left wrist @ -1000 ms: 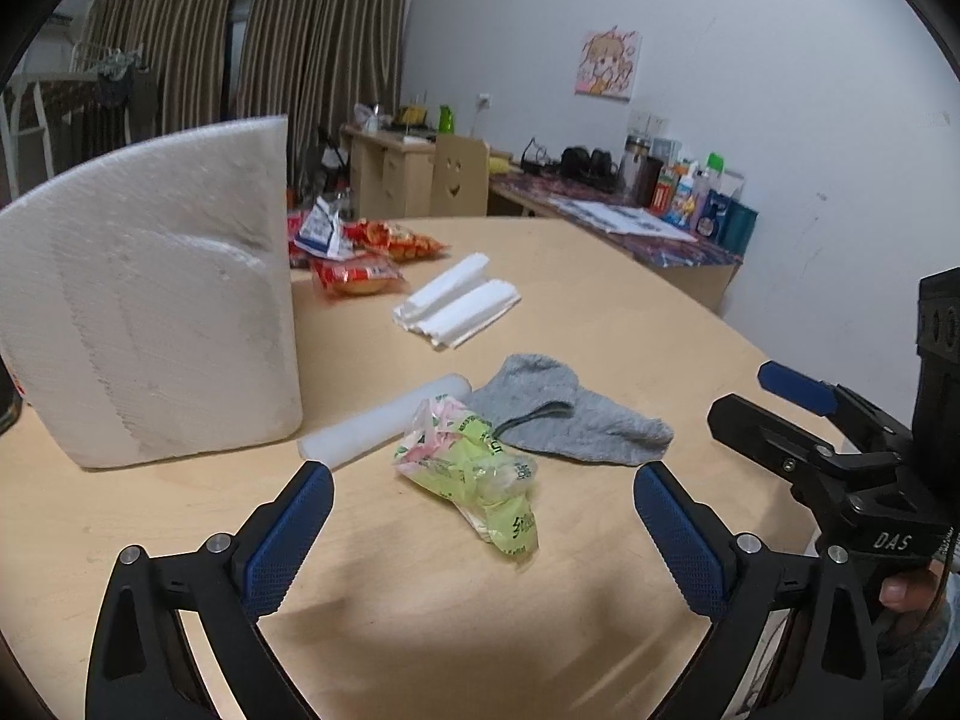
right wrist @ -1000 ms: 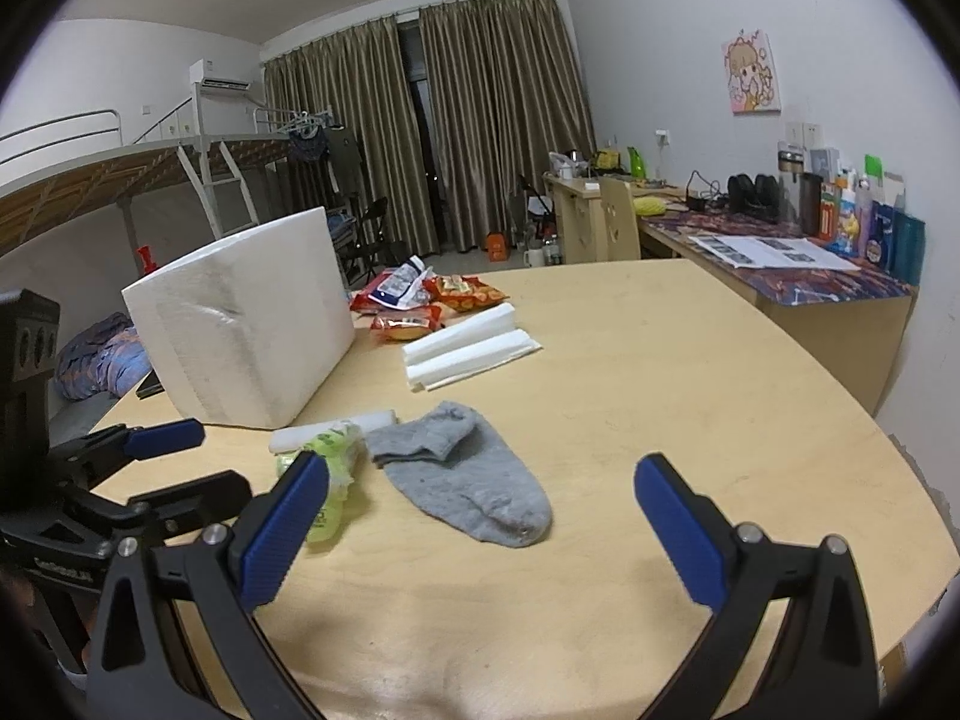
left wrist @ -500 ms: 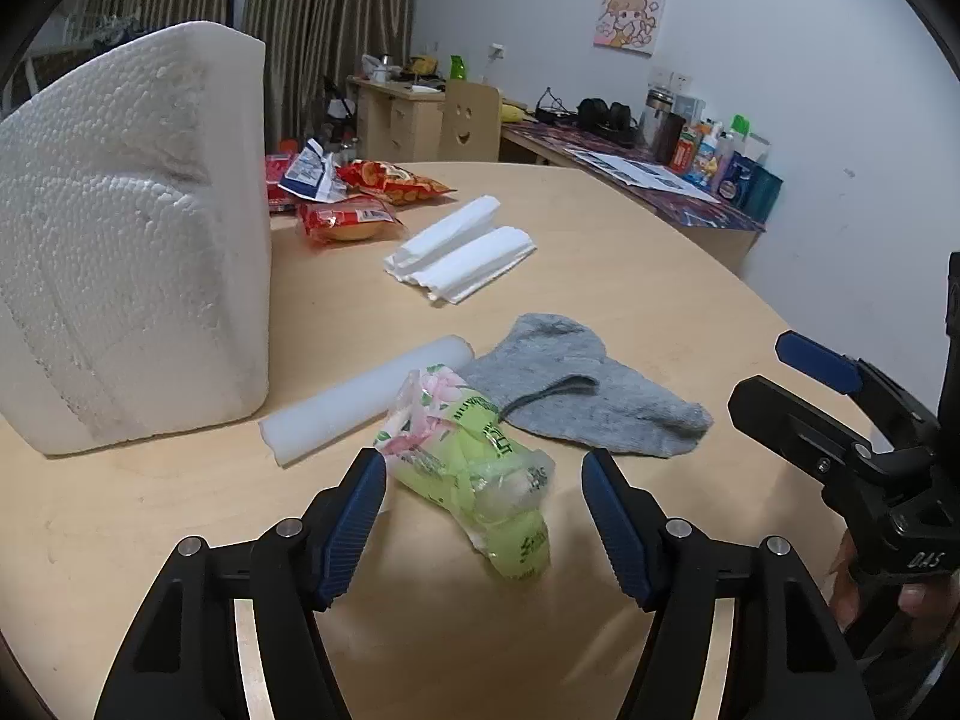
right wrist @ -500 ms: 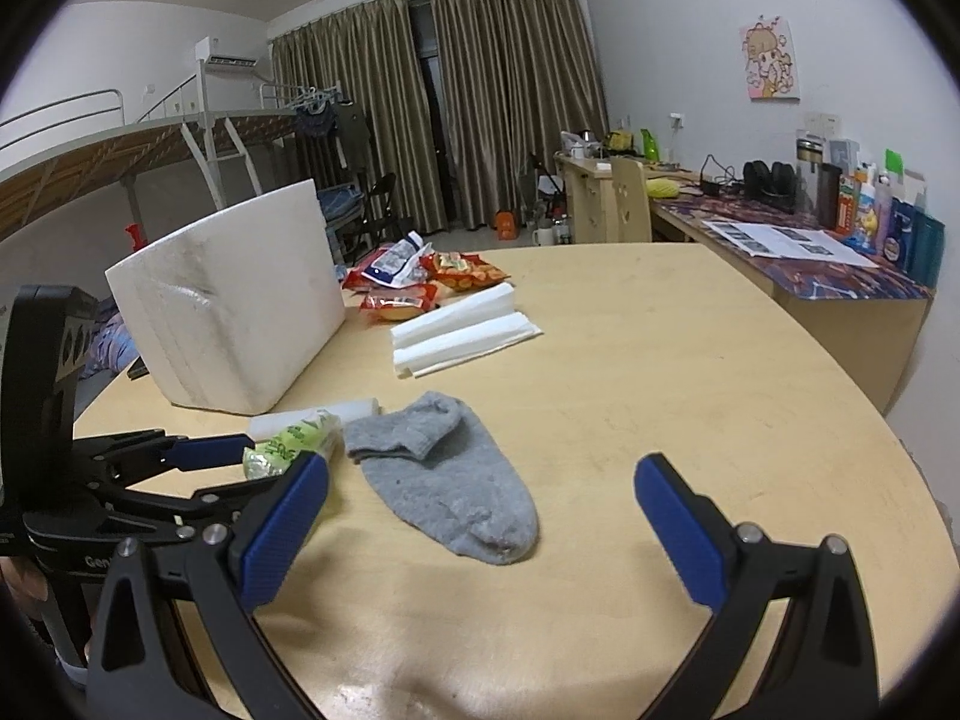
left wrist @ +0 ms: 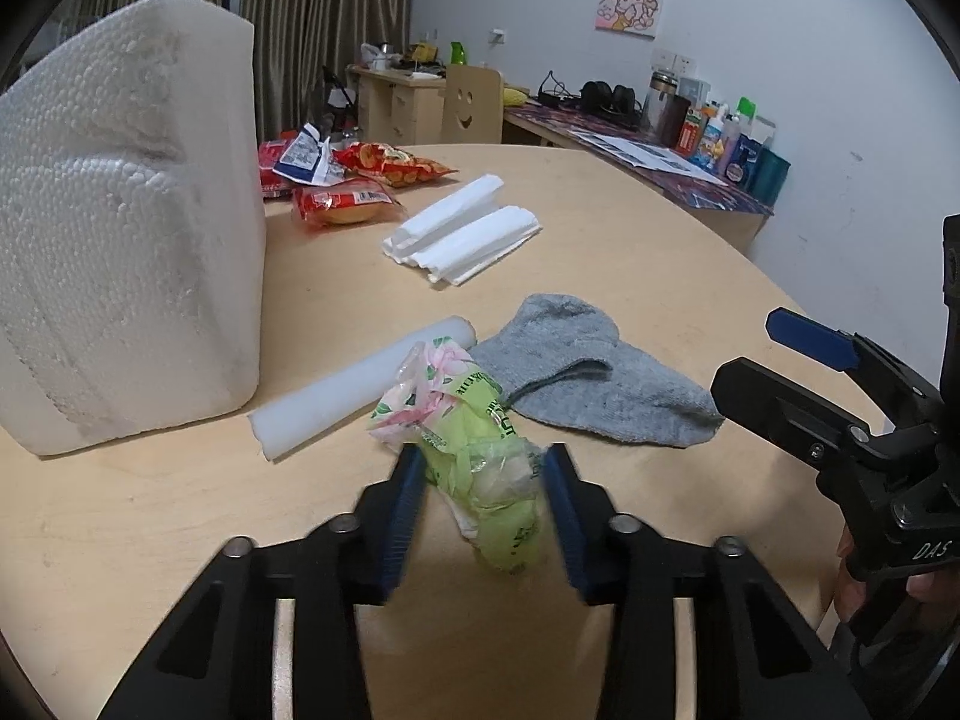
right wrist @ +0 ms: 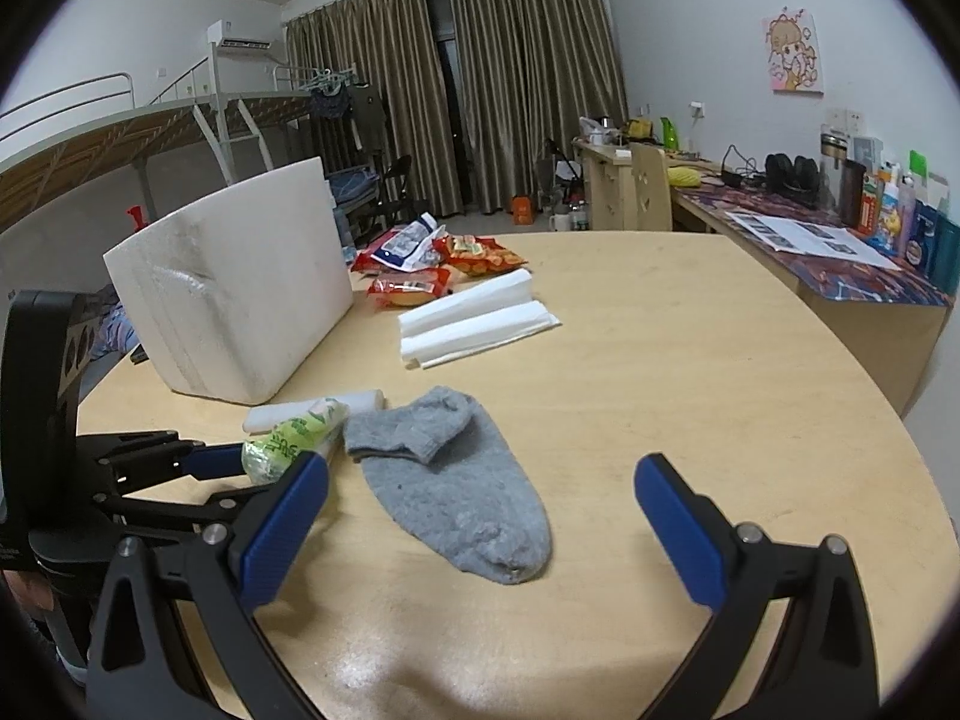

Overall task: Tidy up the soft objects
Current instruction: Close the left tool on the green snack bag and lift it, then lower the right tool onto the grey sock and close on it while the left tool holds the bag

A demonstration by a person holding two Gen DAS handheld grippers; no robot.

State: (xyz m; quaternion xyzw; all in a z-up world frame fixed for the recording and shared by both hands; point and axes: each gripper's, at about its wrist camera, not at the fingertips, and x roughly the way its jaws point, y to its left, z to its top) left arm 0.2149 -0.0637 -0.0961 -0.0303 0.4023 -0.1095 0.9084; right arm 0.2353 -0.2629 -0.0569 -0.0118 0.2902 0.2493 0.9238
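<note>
Our left gripper [left wrist: 483, 501] has its blue pads [left wrist: 407, 504] pressed against both sides of the green plastic bag [left wrist: 474, 450], pinching the near end of it low over the round wooden table [left wrist: 630, 276]. The bag is a crumpled bundle whose long axis runs away from us and slightly left, its pink-printed far end touching the white foam roll [left wrist: 354, 393] just beyond. That roll lies slanted, one end toward the big foam block [left wrist: 126, 222] on the left and the other beside the grey sock [left wrist: 588, 372]. The sock lies flat just right of the bag, cuff folded over at the far end and toe pointing toward the right gripper in the right wrist view [right wrist: 474, 516]. Our right gripper [right wrist: 480, 531] hangs with its jaws spread wide over the toe of the sock, touching nothing. Bare tabletop stretches to the right of the sock as far as the curved table edge [right wrist: 924, 456], which leaves open room on that side; the left side is crowded by the foam block. Farther back lie two folded white foam sheets [left wrist: 462, 237], well apart from the sock, and behind them a heap of red snack packets [left wrist: 354, 180] close to the block's far corner.
</note>
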